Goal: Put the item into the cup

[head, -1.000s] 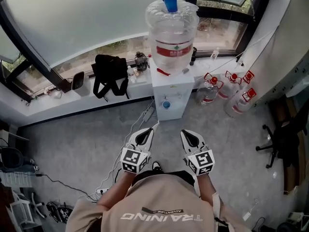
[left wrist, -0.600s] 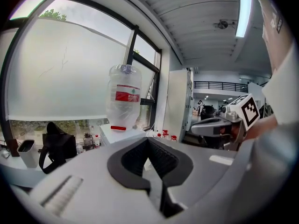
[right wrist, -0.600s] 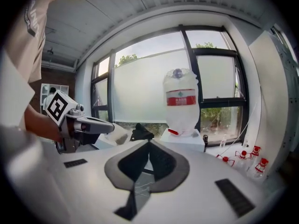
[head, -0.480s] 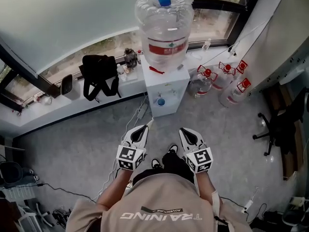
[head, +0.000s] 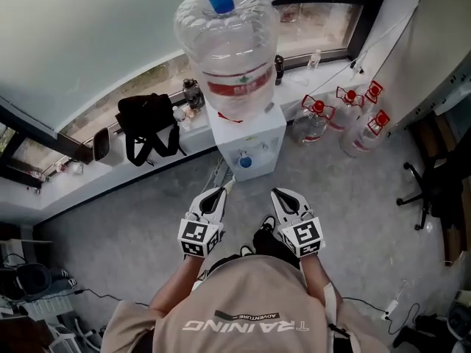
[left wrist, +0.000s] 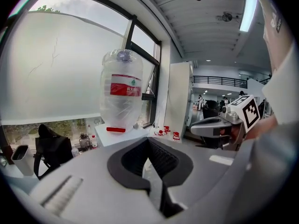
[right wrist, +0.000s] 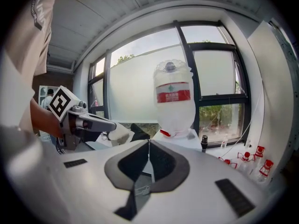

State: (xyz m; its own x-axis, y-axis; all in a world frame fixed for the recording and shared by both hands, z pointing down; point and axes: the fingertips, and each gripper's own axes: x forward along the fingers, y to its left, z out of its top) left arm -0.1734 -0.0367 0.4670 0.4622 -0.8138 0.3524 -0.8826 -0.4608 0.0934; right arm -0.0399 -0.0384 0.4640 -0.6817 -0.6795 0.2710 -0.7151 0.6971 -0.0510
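Note:
A white water dispenser (head: 247,140) stands against the window sill with a large clear bottle (head: 227,44) on top and a blue tap (head: 241,162) on its front. My left gripper (head: 218,192) and right gripper (head: 279,194) are held side by side over the grey floor, a short way in front of the dispenser. Both are shut with nothing between the jaws. The left gripper view shows the bottle (left wrist: 122,90) ahead of the closed left gripper (left wrist: 148,139). In the right gripper view the bottle (right wrist: 174,101) is ahead of the closed right gripper (right wrist: 148,142). No cup or loose item shows in any view.
A black backpack (head: 143,127) and small bottles sit on the sill left of the dispenser. Several spare jugs with red caps (head: 346,116) stand on the floor at its right. A black office chair (head: 440,190) is far right. Cables run along the floor below the dispenser.
The dispenser has come closer and sits lower and more to the left in the head view. Both grippers stay shut and side by side.

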